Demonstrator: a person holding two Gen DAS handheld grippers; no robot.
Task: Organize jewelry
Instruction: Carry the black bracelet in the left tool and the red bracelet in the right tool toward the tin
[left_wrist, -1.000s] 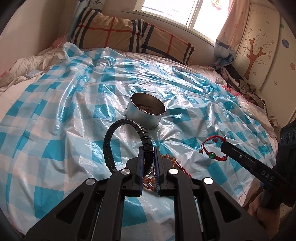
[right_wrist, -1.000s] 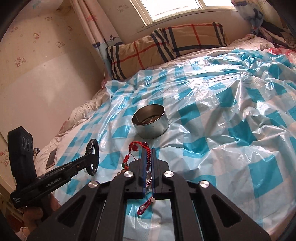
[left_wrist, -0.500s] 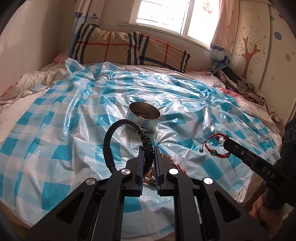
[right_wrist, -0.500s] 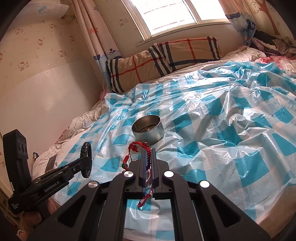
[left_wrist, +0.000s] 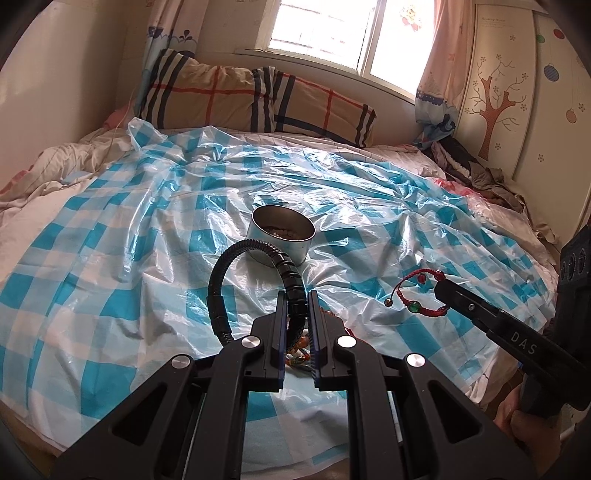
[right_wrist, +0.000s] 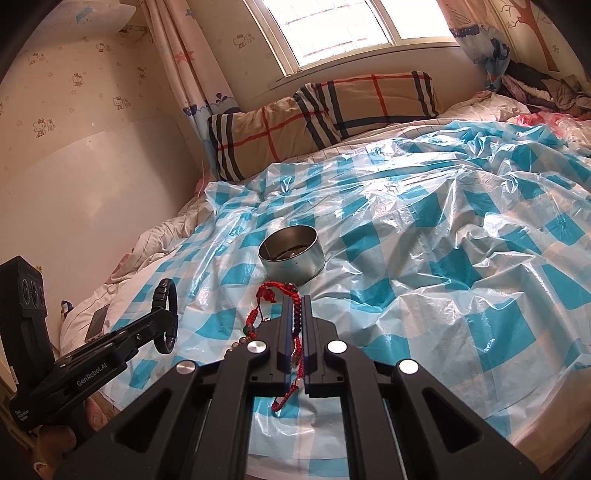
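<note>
My left gripper (left_wrist: 297, 295) is shut on a black segmented bracelet (left_wrist: 216, 291), whose loop stands up to the left of the fingers, above the bed. The round metal tin (left_wrist: 255, 236) lies just beyond it, with small pieces inside. At the right of the left wrist view, my right gripper (left_wrist: 441, 291) is shut on a red cord bracelet (left_wrist: 414, 305) with green beads. In the right wrist view the red bracelet (right_wrist: 266, 294) hangs from the right gripper (right_wrist: 295, 302), short of the tin (right_wrist: 295, 267). The left gripper (right_wrist: 162, 321) holds the black bracelet (right_wrist: 166, 295) at the left.
A blue-and-white checked plastic sheet (left_wrist: 147, 221) covers the bed. Loose beaded jewelry (left_wrist: 299, 350) lies on it under my left gripper. A plaid pillow (left_wrist: 251, 99) lines the far side under the window. Crumpled clothes (left_wrist: 480, 170) pile at the right, by a wardrobe.
Both grippers have drawn back and tipped up a little, so the tin sits farther off and more of the room shows. Both bracelets stay gripped.
</note>
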